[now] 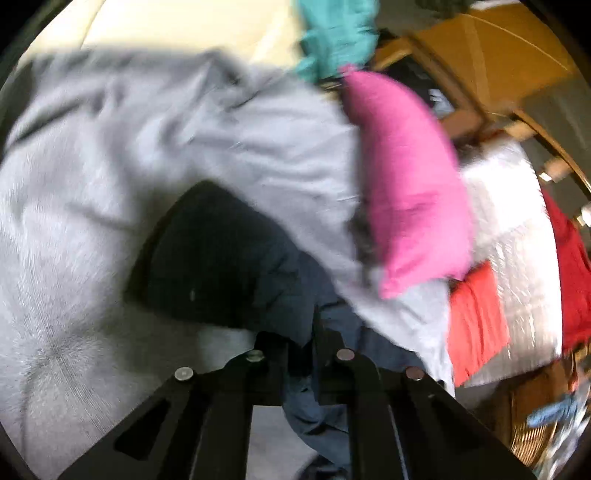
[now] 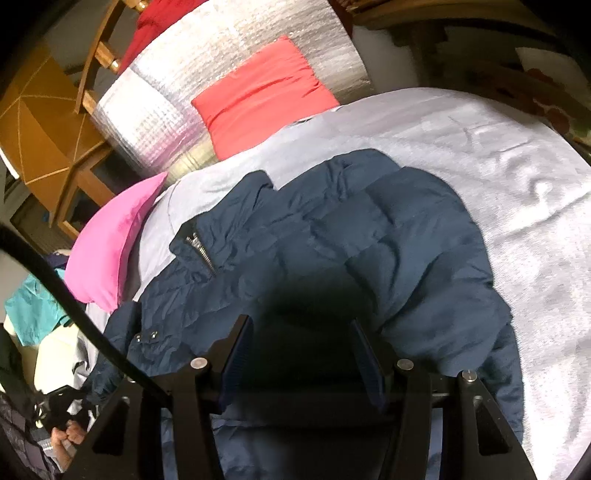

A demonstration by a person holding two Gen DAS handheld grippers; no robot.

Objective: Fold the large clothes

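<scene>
A navy quilted jacket (image 2: 332, 229) lies on a light grey sheet (image 2: 517, 192), its zipper and collar toward the left. My right gripper (image 2: 301, 354) is open just above the jacket, its blue-padded fingers (image 2: 236, 354) apart with nothing between them. In the blurred left wrist view, my left gripper (image 1: 301, 343) is shut on a fold of the navy jacket (image 1: 221, 251), which rises from the grey sheet (image 1: 92, 184) and hangs down between the fingers.
A pink cushion (image 2: 107, 247) lies left of the jacket; it also shows in the left wrist view (image 1: 406, 184). A coral folded cloth (image 2: 262, 92) rests on a silver quilted mat (image 2: 177, 96). A teal garment (image 1: 332, 33), wooden furniture (image 2: 40, 122) and a person's hand (image 2: 68, 439) sit at the edges.
</scene>
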